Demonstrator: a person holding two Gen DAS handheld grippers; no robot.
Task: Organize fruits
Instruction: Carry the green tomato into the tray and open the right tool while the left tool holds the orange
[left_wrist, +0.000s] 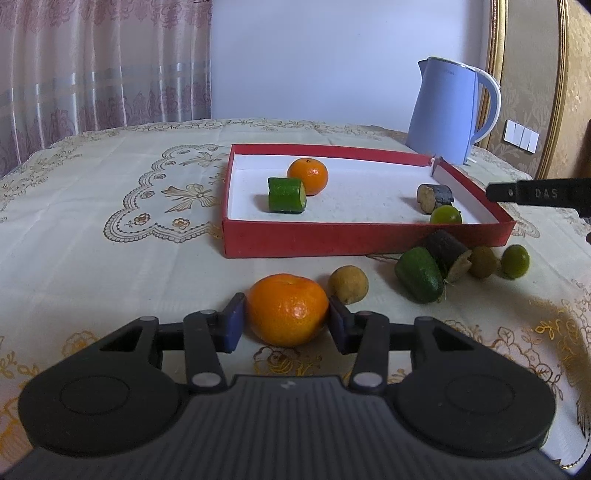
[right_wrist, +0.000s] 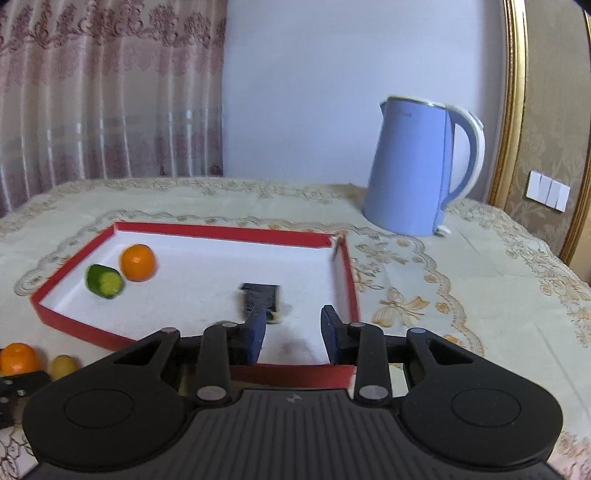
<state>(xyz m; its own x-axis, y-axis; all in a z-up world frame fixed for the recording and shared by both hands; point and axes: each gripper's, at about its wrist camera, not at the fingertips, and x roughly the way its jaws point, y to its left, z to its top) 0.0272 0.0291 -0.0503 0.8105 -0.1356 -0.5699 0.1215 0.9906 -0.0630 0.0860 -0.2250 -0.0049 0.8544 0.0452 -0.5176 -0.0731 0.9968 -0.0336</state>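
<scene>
The large orange (left_wrist: 288, 310) sits on the tablecloth (left_wrist: 110, 166) near the front, just this side of the red box (left_wrist: 332, 240), and the left gripper (left_wrist: 285, 306) holds it: its two blue pads (left_wrist: 234, 321) press on either side of the fruit. Right of it lies a yellowish round fruit (left_wrist: 348, 284), close by but not touching. Further right, near the box's near right corner, is a cluster: a green avocado-like fruit (left_wrist: 419, 275) against a dark cut piece (left_wrist: 448, 254), then a second yellowish fruit (left_wrist: 482, 261) and a small lime (left_wrist: 514, 256). Inside the box, at the far left, a small orange (left_wrist: 307, 175) rests just behind a green cut piece (left_wrist: 286, 195). At the near right of the box a dark stub (left_wrist: 435, 197) lies beside a boxed lime (left_wrist: 446, 215). The right gripper (right_wrist: 293, 325) hangs above the near right part of the box, its jaws drawn in to a narrow gap with nothing between them; the dark stub shows, blurred, just beyond its left finger. Behind the box's far right corner stands a blue kettle (left_wrist: 443, 110), with a patterned curtain (left_wrist: 92, 74) at far left.
</scene>
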